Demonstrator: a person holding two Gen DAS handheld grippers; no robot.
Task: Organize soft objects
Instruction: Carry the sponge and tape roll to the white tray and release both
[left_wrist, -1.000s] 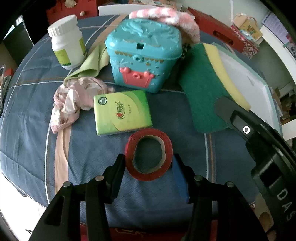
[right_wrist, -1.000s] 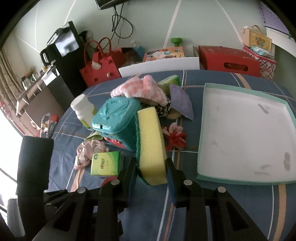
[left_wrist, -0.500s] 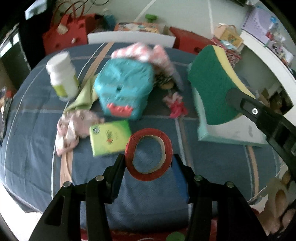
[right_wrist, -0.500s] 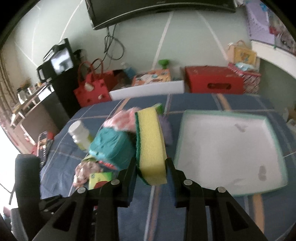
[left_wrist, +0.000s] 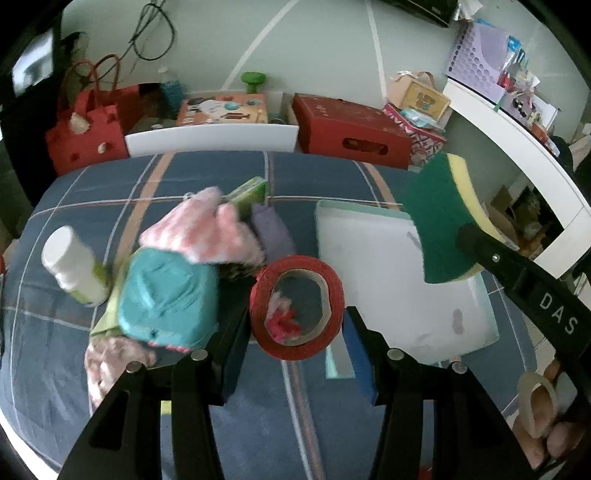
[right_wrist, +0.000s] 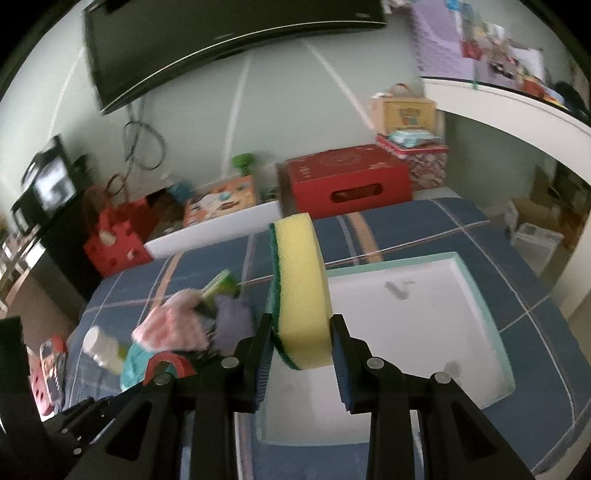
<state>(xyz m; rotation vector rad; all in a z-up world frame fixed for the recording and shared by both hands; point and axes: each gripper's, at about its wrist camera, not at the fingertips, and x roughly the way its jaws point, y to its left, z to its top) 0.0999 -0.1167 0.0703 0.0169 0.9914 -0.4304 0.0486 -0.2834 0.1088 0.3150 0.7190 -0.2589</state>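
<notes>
My left gripper (left_wrist: 295, 328) is shut on a red tape roll (left_wrist: 297, 308) and holds it up above the blue plaid cloth. My right gripper (right_wrist: 301, 350) is shut on a yellow and green sponge (right_wrist: 301, 295), held upright in the air over the near left part of the white tray (right_wrist: 476, 295). The sponge (left_wrist: 439, 218) and the tray (left_wrist: 369, 258) also show in the left wrist view. A pink fluffy cloth (left_wrist: 199, 229), a purple cloth (left_wrist: 271, 230) and a pale pink cloth (left_wrist: 107, 362) lie on the table.
A teal toy box (left_wrist: 166, 295), a white bottle (left_wrist: 74, 266) and a green tissue pack (left_wrist: 247, 194) stand among the cloths left of the tray. A red box (right_wrist: 347, 184), a red bag (right_wrist: 114, 240) and other items sit behind the table.
Both grippers have risen and tilted up, so more of the room shows. The sponge has moved right, from beside the teal box to over the tray. The tape roll has stayed in the left gripper.
</notes>
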